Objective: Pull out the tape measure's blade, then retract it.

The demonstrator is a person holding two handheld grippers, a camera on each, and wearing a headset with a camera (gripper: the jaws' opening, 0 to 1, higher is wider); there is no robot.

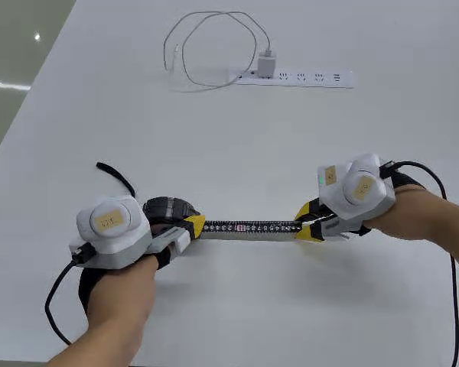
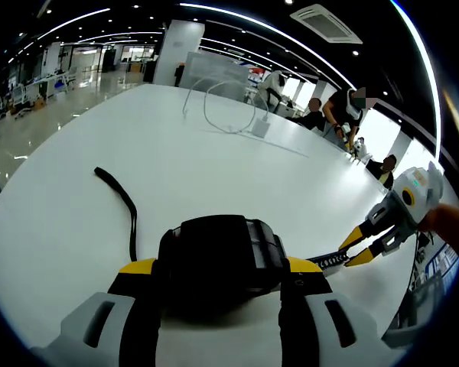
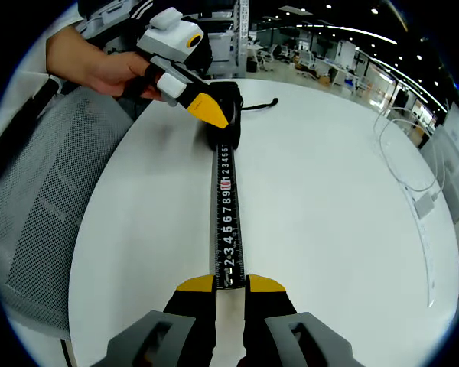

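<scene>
Tape measure case (image 1: 168, 208) was at the front-left of the desk (image 1: 214, 138), on it or just over it, contact unclear. The left hand-held gripper (image 1: 185, 233) had its jaws spread wide and clamped across the black housing. The right hand-held gripper (image 3: 229, 284) was nearly closed, pinching the tip of the blade (image 3: 226, 206). A short stretch of blade ran straight and flat between the two, low over the desk. Judged mid pull-out. To do it well: keep the case pinned, draw the right one straight along the blade's line away from the case, and hold it level so the blade doesn't twist, kink or slip the pinch. For the retract, feed it back under control rather than letting go. There was plenty of bare desk to the right and ahead. The power strip (image 1: 306, 77) and white cable (image 1: 206, 46) lay well apart at the far side. The black strap (image 1: 115, 177) lay just behind the case. The desk's near edge sat close under the left hand (image 1: 122, 294), so there was little slack that way.
</scene>
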